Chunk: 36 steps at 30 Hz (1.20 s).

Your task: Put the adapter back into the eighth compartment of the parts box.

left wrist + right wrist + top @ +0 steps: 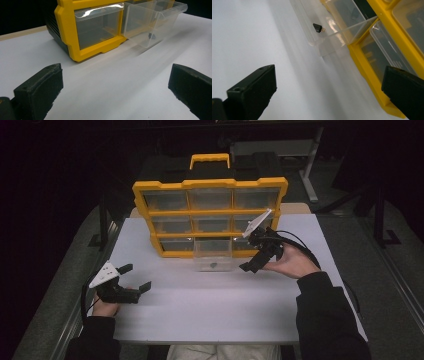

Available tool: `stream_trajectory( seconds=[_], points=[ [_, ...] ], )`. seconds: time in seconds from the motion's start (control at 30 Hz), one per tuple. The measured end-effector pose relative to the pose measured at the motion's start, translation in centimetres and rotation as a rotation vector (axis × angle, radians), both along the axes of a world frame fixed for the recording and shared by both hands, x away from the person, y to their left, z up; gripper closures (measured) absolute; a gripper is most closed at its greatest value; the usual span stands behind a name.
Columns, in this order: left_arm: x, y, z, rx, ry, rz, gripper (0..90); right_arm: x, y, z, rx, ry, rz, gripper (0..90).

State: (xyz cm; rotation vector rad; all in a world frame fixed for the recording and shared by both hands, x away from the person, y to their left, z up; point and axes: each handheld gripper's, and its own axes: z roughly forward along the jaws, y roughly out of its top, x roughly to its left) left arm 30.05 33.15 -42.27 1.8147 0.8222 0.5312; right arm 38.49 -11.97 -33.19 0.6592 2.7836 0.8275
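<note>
While pulled out, drawer (pixel 213 255) beside right gripper (pixel 256 261), jaws apart

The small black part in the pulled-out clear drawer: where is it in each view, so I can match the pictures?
High view: the small black part lies just left of centre, in the clear drawer pulled out of the bottom row.
Left gripper view: upper right, seen through the drawer's front wall.
Right gripper view: upper middle, inside the drawer.
Shared landmark: the yellow organizer beside the drawer.
</note>
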Motion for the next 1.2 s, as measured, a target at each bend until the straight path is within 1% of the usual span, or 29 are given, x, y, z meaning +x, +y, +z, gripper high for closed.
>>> stream_trajectory(
  seconds=[0.13,0.57,0.7,0.83,1.0,1.03,1.07,1.2],
  points=[
    [0.0,0.0,0.0,0.001,0.0,0.0,0.0,-0.4,-0.7,-0.3,0.015,-0.007,-0.007,0.0],
    [0.0,0.0,0.0,0.0,0.0,0.002,0.0,-1.2,-2.8,-1.2,0.058,-0.005,-0.042,0.0],
    [0.0,0.0,0.0,0.0,0.0,0.002,0.0,-1.4,-3.4,-1.5,0.061,-0.008,-0.053,0.0],
    [0.0,0.0,0.0,0.001,0.0,0.002,0.0,-1.8,-4.4,-1.7,0.086,-0.01,-0.076,0.0],
    [0.0,0.0,0.0,0.001,0.0,0.001,0.0,-2.2,-5.1,-2.0,0.104,-0.008,-0.092,0.0],
    [0.0,0.0,0.0,0.002,0.001,0.001,0.0,-2.4,-5.5,-2.2,0.12,-0.003,-0.106,0.0],
    [0.0,0.0,0.0,0.002,0.001,0.001,0.0,-2.4,-5.5,-2.2,0.12,-0.003,-0.106,0.0],
    [0.0,0.0,0.0,0.002,0.001,0.001,0.0,-2.7,-6.5,-2.4,0.152,0.001,-0.13,0.0]
  ],
)
